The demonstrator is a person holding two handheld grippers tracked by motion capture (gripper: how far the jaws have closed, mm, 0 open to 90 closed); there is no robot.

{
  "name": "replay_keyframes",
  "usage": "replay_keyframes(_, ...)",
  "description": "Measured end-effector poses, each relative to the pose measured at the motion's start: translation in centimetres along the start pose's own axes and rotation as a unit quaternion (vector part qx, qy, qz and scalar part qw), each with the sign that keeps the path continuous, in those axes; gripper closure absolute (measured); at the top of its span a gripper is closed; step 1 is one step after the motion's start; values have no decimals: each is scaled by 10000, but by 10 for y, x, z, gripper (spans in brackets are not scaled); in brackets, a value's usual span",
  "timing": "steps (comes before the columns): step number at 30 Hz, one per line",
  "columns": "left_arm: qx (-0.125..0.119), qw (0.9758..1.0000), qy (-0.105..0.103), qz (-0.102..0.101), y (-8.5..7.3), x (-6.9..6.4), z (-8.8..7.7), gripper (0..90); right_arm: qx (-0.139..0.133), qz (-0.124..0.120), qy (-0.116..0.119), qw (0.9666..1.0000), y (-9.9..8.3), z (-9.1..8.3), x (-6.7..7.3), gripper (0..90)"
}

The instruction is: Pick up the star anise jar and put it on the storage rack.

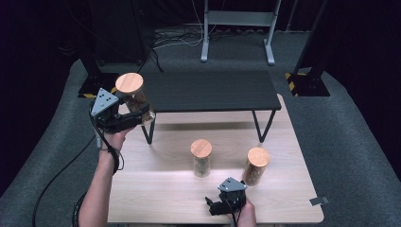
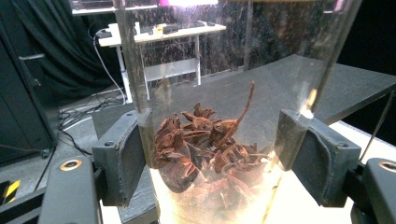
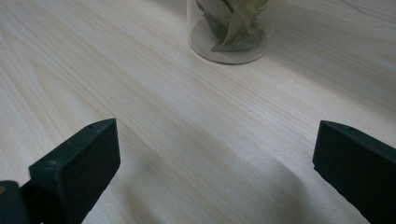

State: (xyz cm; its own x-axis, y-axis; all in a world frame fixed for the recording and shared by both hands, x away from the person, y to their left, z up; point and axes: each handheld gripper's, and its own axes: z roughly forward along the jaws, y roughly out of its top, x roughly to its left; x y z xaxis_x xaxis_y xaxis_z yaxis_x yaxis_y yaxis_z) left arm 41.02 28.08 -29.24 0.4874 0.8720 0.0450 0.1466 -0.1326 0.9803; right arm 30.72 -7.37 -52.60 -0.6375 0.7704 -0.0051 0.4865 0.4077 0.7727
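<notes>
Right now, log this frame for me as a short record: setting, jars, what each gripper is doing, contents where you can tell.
setting: light wooden table with a low black shelf standing on it
jars: three clear jars with wooden lids
held jar: lifted off the table at the shelf's left end, tilted; holds reddish-brown star-shaped dried pieces
middle jar: upright on the table; holds pale green dried leaves
right jar: upright on the table; brownish contents, unclear
left gripper: jaws shut on held jar
right gripper: jaws open, empty, low over the table's near edge
</notes>
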Motion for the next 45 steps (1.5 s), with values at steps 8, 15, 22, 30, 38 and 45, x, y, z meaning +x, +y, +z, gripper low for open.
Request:
replay_keyframes(8, -7, 10000, 13, 7, 5, 3, 1, 252, 5, -4, -5, 10000, 0, 0, 0, 0)
replay_keyframes(15, 13, 10000, 34, -15, 6, 6, 4, 252, 12, -8, -7, 10000, 0, 0, 0, 0)
replay_keyframes(22, 39, 10000, 44, -67, 7, 10, 7, 252, 16, -14, -8, 10000, 0, 0, 0, 0)
replay_keyframes(30, 83, 9999, 91, -98, 8, 16, 11, 252, 13, -12, -10, 10000, 0, 0, 0, 0)
replay_keyframes(38, 117, 9998, 128, -98, 9, 21, 16, 252, 23, -15, -15, 10000, 0, 0, 0, 0)
replay_keyframes(45, 109, 9998, 148, -125, 13, 26, 18, 252, 42, -26, -27, 10000, 0, 1, 1, 0)
